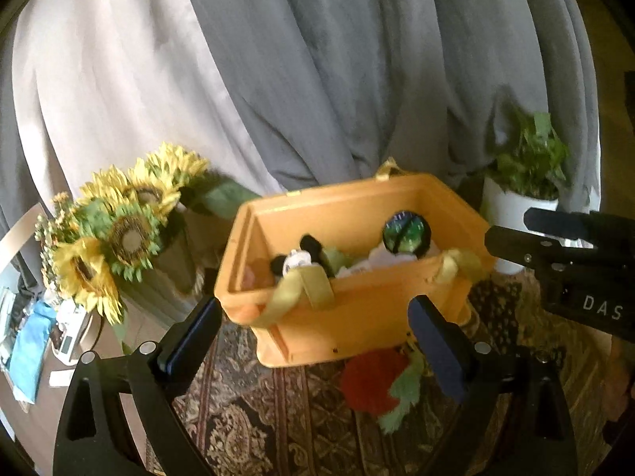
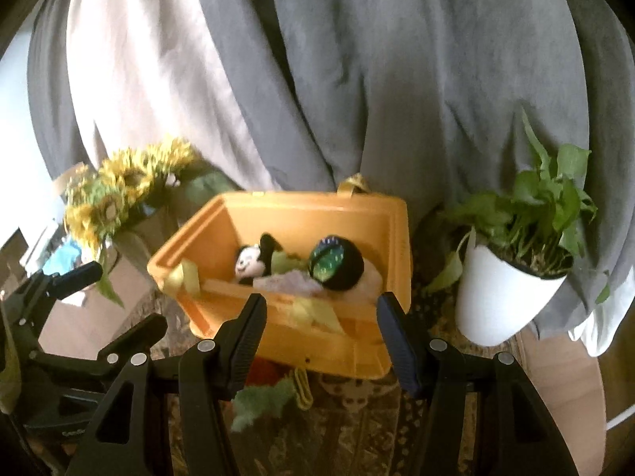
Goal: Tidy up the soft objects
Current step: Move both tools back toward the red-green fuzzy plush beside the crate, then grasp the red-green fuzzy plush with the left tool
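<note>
An orange bin (image 1: 357, 317) (image 2: 357, 214) stands on a patterned cloth and holds a black-and-white mouse plush (image 1: 295, 260) (image 2: 250, 261), a dark green round plush (image 1: 406, 234) (image 2: 337, 263) and pale soft items. A red plush with green leaves (image 1: 375, 382) lies in front of the bin; its green part (image 2: 264, 402) shows in the right wrist view. My left gripper (image 1: 317, 335) is open and empty before the bin, above the red plush. My right gripper (image 2: 321, 333) is open and empty at the bin's near wall. It also shows at the right of the left wrist view (image 1: 516, 234).
Sunflowers (image 1: 119, 230) (image 2: 115, 198) stand left of the bin. A white pot with a green plant (image 1: 520, 198) (image 2: 512, 285) stands to its right. Grey curtains (image 1: 317, 79) hang behind. Clutter lies on a surface at far left (image 1: 31, 341).
</note>
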Action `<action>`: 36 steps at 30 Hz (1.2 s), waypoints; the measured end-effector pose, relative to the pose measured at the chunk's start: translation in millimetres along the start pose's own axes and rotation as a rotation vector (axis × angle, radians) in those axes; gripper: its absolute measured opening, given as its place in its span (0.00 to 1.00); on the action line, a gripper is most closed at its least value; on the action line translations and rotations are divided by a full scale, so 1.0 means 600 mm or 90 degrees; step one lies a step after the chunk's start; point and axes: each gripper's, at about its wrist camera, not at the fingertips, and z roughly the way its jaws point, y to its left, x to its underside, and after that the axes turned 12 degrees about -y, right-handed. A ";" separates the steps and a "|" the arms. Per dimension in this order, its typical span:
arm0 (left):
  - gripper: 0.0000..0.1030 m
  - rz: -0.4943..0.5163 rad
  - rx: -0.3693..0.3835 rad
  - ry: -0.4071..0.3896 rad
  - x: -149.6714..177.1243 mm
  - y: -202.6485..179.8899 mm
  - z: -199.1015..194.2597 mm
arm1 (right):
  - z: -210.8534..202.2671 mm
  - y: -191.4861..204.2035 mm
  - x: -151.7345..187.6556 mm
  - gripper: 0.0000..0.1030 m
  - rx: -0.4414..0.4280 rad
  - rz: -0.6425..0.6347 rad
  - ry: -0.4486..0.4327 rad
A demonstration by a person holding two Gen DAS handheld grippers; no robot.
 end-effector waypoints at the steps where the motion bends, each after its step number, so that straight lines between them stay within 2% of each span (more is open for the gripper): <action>1: 0.94 0.001 0.000 0.002 0.004 -0.003 -0.001 | 0.000 -0.001 0.006 0.58 0.000 -0.001 0.005; 19: 0.94 0.024 0.055 0.096 0.098 -0.046 0.038 | 0.051 -0.017 0.122 0.57 -0.021 0.013 0.160; 29: 0.94 0.043 0.091 0.118 0.140 -0.064 0.061 | 0.090 -0.013 0.171 0.57 -0.061 0.013 0.221; 36: 0.94 0.061 0.111 0.135 0.161 -0.072 0.086 | 0.116 -0.009 0.194 0.57 -0.078 -0.002 0.243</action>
